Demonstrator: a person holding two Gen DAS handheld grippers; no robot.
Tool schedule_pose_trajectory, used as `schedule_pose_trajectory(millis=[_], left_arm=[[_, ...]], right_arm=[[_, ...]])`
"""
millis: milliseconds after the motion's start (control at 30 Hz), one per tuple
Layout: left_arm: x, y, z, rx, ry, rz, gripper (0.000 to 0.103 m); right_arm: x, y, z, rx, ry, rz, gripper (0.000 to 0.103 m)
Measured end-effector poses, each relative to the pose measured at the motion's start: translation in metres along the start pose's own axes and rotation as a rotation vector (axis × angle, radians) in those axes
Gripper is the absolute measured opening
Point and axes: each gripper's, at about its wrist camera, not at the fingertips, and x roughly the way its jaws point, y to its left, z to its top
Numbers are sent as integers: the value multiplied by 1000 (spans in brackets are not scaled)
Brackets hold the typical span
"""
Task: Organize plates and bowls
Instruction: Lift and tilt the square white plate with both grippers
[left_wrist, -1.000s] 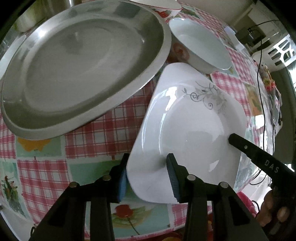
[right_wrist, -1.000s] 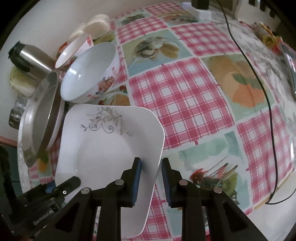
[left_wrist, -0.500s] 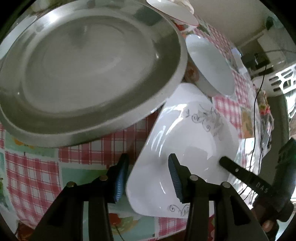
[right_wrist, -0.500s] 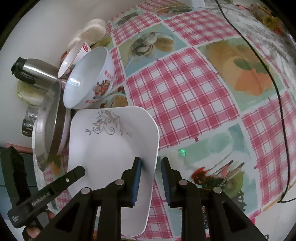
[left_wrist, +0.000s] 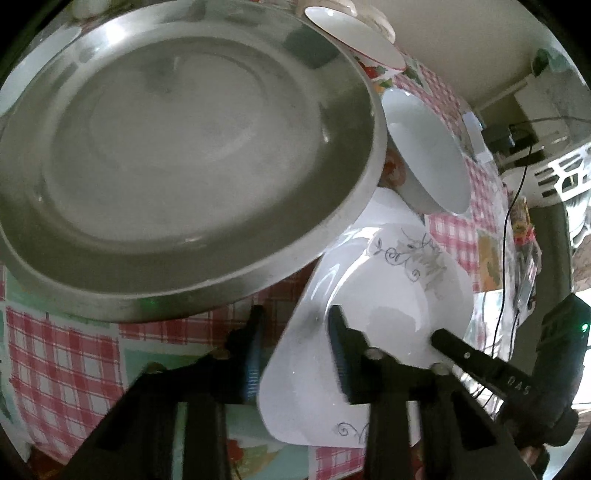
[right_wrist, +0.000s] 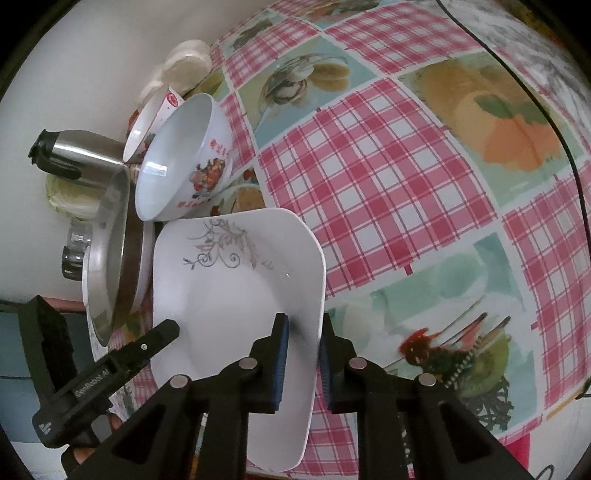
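A white square plate (left_wrist: 388, 295) with a grey flower print lies on the checked tablecloth (right_wrist: 369, 184). My right gripper (right_wrist: 301, 354) is shut on the right rim of the plate (right_wrist: 236, 295). At the plate's opposite edge my left gripper (left_wrist: 295, 354) is closing, with the rim between its jaws; the left pad stands just clear of the edge. A big steel plate (left_wrist: 184, 147) lies right beside the white one and overlaps its far corner. One left finger (right_wrist: 159, 336) shows in the right wrist view.
A white bowl (right_wrist: 184, 155) with red print leans against a second bowl (right_wrist: 151, 110) behind the plates. A steel flask (right_wrist: 81, 155) lies by the wall. A black cable (right_wrist: 535, 110) crosses the table at the right. A white basket (left_wrist: 565, 173) stands beyond the table.
My left jaws have narrowed around the white plate's rim, and that hand has moved nearer the steel plate. The right jaws have closed tighter on the opposite rim.
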Motion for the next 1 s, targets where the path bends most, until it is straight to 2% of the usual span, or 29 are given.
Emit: schedule_pose_trajectory(millis=[200, 667, 900, 1000], left_arm=[[-3, -4, 1, 8, 13, -1, 27], [0, -18, 12, 55, 19, -11, 27], [6, -19, 10, 52, 29, -30, 27], [10, -10, 8, 13, 58, -62, 27]], right_arm=[[-12, 1, -1, -5, -18, -23, 15], [-48, -6, -12, -1, -55, -9, 15], [-48, -4, -13, 3, -56, -23, 15], [-48, -6, -14, 3, -48, -37, 15]])
